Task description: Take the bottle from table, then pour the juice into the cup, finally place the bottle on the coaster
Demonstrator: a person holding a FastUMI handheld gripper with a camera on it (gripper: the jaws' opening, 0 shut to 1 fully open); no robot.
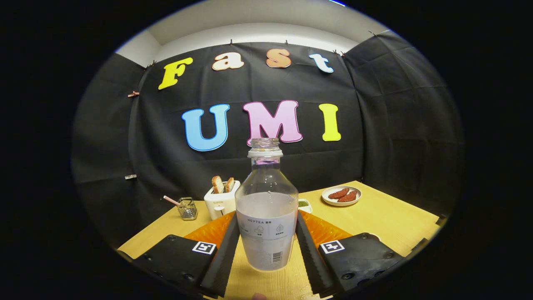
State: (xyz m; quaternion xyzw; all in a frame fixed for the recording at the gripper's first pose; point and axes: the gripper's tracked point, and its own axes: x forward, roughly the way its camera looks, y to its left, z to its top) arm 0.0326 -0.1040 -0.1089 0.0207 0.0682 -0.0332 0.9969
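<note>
**Bottle held upright between the fingers above the wooden table**

Surface: a light wooden table (387, 216) set in a booth with black cloth walls and a pale ceiling above.

Task item: a clear plastic bottle (266, 208), uncapped, stands upright between the two fingers. It carries a pale label and is filled with whitish liquid to roughly half height. The gripper (266, 241) is closed on it, both fingers pressing its lower sides.

Containers: beyond the bottle, a white toaster (220, 202) holds two bread slices; beside it sits a small wire basket (187, 208). A white plate (341, 196) carries two reddish-brown pieces. An orange mat (212, 231) lies behind the fingers.
</note>
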